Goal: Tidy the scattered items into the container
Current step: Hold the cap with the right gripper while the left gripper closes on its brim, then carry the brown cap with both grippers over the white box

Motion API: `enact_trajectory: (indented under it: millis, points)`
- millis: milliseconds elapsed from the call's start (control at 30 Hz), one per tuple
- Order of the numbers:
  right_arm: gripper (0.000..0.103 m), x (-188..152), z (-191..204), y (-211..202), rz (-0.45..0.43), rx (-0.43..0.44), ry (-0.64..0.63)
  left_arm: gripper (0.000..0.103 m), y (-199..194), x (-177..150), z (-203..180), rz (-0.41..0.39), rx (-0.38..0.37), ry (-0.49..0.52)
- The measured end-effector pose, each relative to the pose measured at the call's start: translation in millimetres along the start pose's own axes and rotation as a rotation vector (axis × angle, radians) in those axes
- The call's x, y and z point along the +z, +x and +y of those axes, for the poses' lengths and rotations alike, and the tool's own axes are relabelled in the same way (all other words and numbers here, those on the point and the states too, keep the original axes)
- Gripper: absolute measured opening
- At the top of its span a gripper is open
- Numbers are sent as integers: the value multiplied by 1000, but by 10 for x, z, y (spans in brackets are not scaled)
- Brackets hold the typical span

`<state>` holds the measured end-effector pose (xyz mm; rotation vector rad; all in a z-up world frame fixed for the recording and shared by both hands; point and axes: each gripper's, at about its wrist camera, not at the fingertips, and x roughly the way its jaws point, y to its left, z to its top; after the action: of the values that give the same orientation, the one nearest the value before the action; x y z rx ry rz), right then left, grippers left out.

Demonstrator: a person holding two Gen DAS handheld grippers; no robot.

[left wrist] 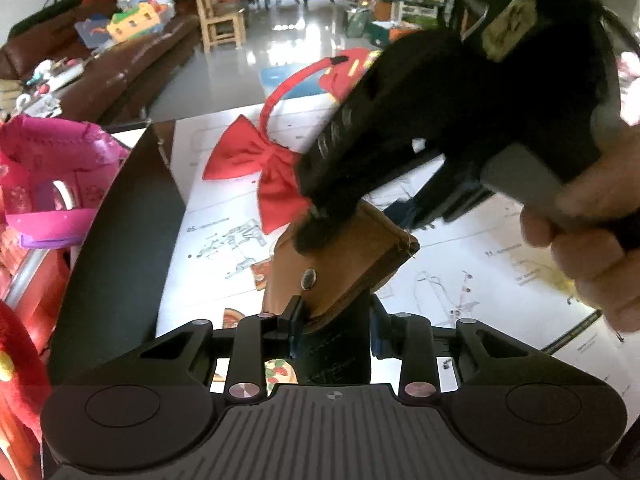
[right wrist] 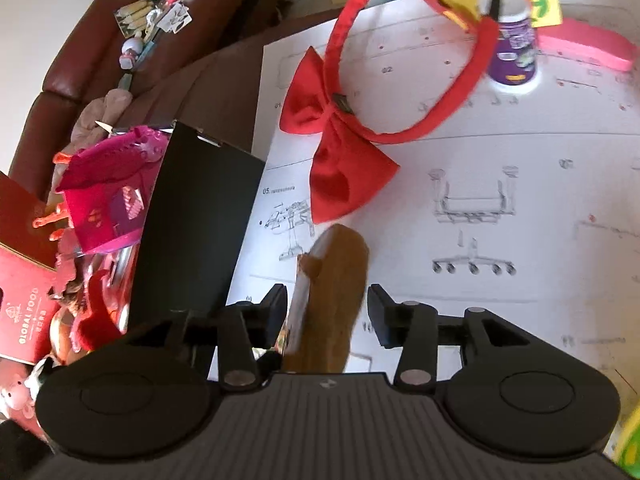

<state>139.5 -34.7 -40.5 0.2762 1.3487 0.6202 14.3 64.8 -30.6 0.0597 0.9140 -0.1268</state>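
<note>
Both grippers flank the brown wallet (left wrist: 340, 256): left gripper (left wrist: 334, 320) clamps it; right gripper (right wrist: 327, 306) stands released, shown only by its own view.

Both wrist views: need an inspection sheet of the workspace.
Surface: white instruction sheet, printed diagrams.
Job's things: brown wallet raised between both grippers; red bow headband and purple cup on the sheet; black box at the sheet's edge.
Clutter: pink toy house and red food box beside the black box.
Grippers: left gripper shut on the wallet; right gripper open, wallet between its jaws.
Cables: nothing seen.
Surroundings: brown sofa loaded with toys; wooden chair.
</note>
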Motion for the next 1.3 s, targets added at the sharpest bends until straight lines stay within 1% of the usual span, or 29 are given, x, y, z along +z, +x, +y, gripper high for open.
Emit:
enact_trajectory:
  millis: [33, 100, 133, 167, 200, 267, 333, 400, 700, 933, 1033, 1133, 1300]
  points:
    - [35, -3, 9, 49, 13, -8, 0, 45, 28, 5, 24, 18, 11, -24]
    - [32, -42, 33, 44, 1, 17, 14, 57, 105, -3, 52, 52, 62, -53]
    - [30, -62, 61, 20, -7, 25, 7, 52, 143, -10, 44, 65, 85, -49]
    - [29, -74, 84, -6, -13, 29, 4, 45, 176, -17, 32, 76, 97, -43]
    - [28, -86, 106, -35, -16, 34, 3, 27, 195, -15, 29, 86, 90, -44]
    - [28, -102, 136, -78, -18, 25, -6, 25, 183, 3, 13, 87, 82, -48]
    - [28, -113, 137, -118, -29, 13, -5, 21, 143, 21, -25, 80, 86, -36]
    - [29, -124, 136, -175, -40, 13, -4, 20, 95, 27, -66, 69, 90, -18]
    - [29, -230, 201, -456, -95, 11, -20, 20, -139, 53, -198, 17, 90, 6]
    - [29, -353, 341, -708, -141, 18, -67, 21, -419, 96, -258, -21, 108, -8]
    - [29, -391, 460, -818, -162, 28, -101, 21, -587, 121, -240, -45, 135, -27]
    - [29, -421, 632, -919, -184, 49, -144, 21, -796, 134, -192, -83, 183, -47]
    - [29, -452, 1046, -1068, -231, 111, -252, 22, -1150, 168, 34, -154, 266, -94]
